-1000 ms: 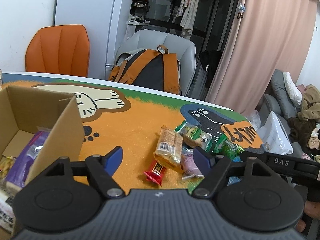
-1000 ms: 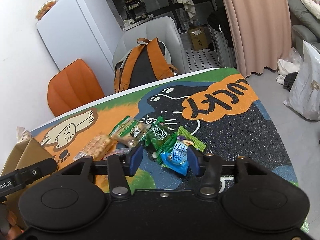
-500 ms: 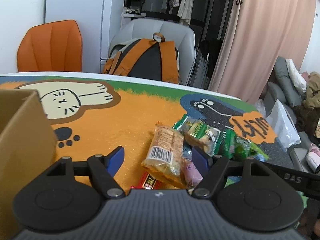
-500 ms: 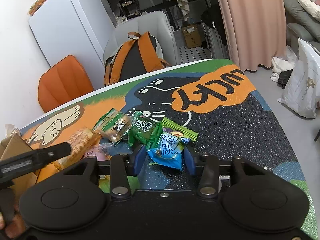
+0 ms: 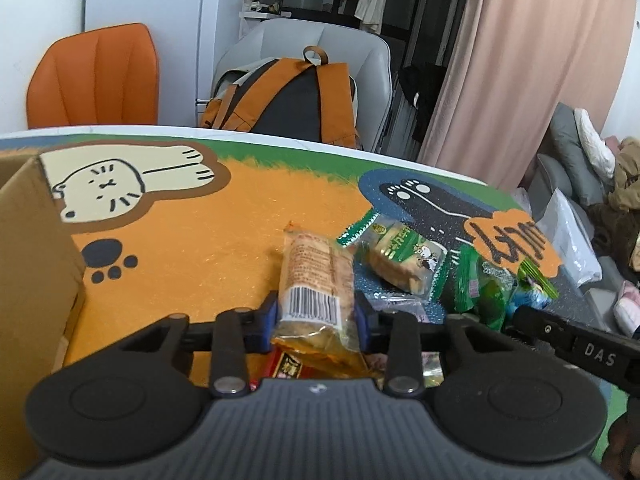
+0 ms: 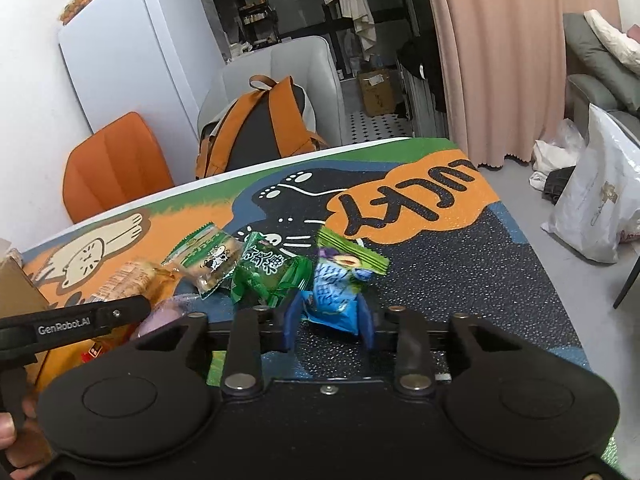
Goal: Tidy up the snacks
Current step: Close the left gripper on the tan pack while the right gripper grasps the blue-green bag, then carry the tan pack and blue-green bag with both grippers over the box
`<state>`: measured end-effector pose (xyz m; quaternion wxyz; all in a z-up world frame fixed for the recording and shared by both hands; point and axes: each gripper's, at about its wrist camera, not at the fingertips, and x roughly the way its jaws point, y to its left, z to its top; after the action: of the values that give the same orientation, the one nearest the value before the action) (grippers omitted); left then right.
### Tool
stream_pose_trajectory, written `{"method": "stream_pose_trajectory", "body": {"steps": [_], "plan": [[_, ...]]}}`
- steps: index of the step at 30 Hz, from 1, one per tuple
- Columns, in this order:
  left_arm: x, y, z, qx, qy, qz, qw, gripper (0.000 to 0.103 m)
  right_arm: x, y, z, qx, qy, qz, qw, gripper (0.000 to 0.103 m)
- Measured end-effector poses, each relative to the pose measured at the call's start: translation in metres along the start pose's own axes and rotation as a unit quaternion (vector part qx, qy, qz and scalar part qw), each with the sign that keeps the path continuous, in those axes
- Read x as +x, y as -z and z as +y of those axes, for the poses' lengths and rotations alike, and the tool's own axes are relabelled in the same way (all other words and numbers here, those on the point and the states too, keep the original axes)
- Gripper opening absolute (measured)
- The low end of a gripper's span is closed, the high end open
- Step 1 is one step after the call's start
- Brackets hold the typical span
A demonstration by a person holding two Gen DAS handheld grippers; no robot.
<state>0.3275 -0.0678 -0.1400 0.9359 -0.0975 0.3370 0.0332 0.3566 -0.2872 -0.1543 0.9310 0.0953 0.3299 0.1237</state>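
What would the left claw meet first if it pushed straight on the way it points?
The left claw, closing, already has the orange barcoded packet between its fingers; pushing on would likely drive it along the table mat. Depth is unclear.

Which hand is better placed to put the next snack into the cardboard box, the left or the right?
Left, probably. The left gripper has its jaws closing on the orange barcode packet, and the cardboard box stands right beside it. The right gripper is closing on the blue packet, farther from the box.
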Motion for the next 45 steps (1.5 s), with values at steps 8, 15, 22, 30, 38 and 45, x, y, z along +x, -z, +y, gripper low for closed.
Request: {"method": "stream_pose_trajectory", "body": {"steps": [8,15,22,30,38,45], "plan": [[-0.042,0.006,0.007,-0.024,0.009,-0.015,0.9996,0.035,-0.018,0.002,0.009,-0.004,-0.023,-0.008,1.0,0.022],[-0.082,0.005,0.023,-0.034,0.01,-0.032,0.9988,0.035,-0.042,0.006,0.042,-0.018,-0.051,-0.011,0.998,0.022],[-0.117,0.003,0.036,-0.043,0.015,-0.049,0.9977,0.035,-0.067,0.004,0.069,-0.036,-0.069,-0.022,0.997,0.022],[-0.149,0.0,0.051,-0.051,0.016,-0.065,0.9965,0.035,-0.085,0.002,0.094,-0.049,-0.094,-0.027,0.994,0.022],[-0.174,-0.006,0.067,-0.056,0.006,-0.077,0.9954,0.035,-0.095,-0.001,0.123,-0.07,-0.128,-0.021,0.989,0.022],[-0.193,-0.008,0.079,-0.06,-0.005,-0.076,0.9953,0.035,-0.107,-0.007,0.15,-0.093,-0.162,-0.015,0.982,0.022]]}}
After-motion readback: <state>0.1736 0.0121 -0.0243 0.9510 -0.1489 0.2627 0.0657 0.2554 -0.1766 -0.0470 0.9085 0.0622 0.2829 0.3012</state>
